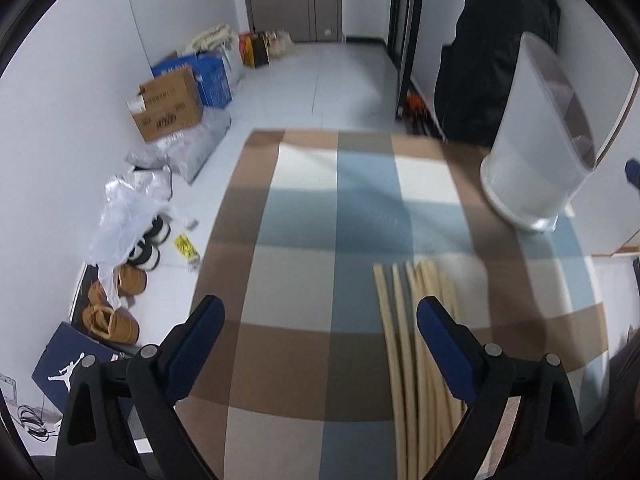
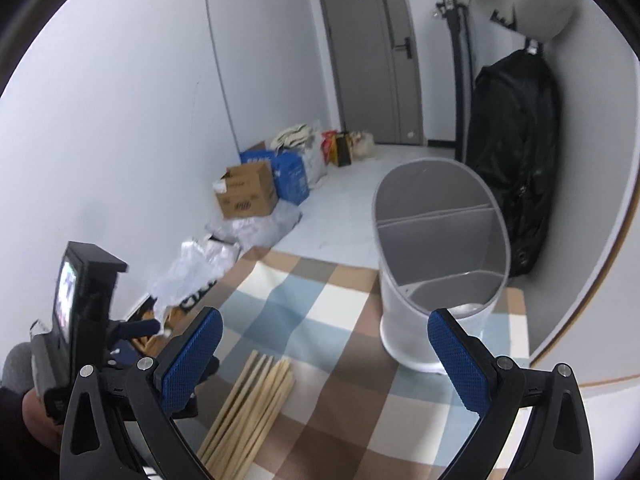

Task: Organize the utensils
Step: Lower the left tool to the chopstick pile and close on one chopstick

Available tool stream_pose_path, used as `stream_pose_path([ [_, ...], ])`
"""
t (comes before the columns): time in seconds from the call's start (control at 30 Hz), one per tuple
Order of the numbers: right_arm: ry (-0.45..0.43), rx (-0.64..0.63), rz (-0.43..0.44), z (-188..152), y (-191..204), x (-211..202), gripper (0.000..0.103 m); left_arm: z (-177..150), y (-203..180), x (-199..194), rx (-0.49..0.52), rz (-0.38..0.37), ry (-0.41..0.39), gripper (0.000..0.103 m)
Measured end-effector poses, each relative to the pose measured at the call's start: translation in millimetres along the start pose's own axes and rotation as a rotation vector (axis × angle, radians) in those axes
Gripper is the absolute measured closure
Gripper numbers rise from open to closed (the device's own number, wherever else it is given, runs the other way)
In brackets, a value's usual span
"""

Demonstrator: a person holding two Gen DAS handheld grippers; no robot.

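On the checked surface [image 1: 296, 280] lie chopsticks [image 1: 416, 320] near a white holder [image 2: 436, 272]; both grippers' jaws gape wide, empty

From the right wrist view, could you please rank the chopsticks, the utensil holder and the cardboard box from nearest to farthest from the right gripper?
1. Chopsticks, lying just ahead, lower left.
2. Utensil holder, standing ahead right on the table.
3. Cardboard box, on the floor by the left wall.

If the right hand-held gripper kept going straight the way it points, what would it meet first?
Probably the checkered tablecloth, between the chopsticks and the divided holder; depth is unclear. The right hand-held gripper is open.
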State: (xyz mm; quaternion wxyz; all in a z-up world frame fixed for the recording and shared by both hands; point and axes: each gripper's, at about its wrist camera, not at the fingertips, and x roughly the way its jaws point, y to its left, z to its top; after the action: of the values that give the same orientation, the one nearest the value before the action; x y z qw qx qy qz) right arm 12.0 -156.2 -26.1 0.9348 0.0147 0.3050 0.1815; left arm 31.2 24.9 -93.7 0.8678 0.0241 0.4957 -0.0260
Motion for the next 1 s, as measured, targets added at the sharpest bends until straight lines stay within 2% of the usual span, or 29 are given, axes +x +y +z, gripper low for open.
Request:
stream_pose_path([
  [0.13,0.040,0.037,0.012,0,-5,8,0.001,1,-2,8,-0.005,-0.021,0.056,0.009],
  [0.2,0.053,0.043,0.012,-1,-5,9,0.001,2,-6,13,0.009,-0.009,0.067,0.012],
  [0.3,0.058,0.042,0.004,0,-5,9,0.001,4,-12,23,0.039,0.044,0.107,0.021],
  [0.37,0.057,0.047,0.003,1,-7,8,0.001,4,-11,29,0.031,0.046,0.135,0.027],
  [0.73,0.055,0.101,0.021,6,-21,3,0.001,18,-17,39,-0.019,0.039,0.182,0.029],
  [0.9,0.049,0.112,0.032,6,-25,-2,0.001,24,-22,41,-0.019,0.004,0.169,0.052],
  [1.0,0.047,0.119,0.037,5,-29,-4,0.000,26,-26,40,-0.002,-0.018,0.152,0.071],
])
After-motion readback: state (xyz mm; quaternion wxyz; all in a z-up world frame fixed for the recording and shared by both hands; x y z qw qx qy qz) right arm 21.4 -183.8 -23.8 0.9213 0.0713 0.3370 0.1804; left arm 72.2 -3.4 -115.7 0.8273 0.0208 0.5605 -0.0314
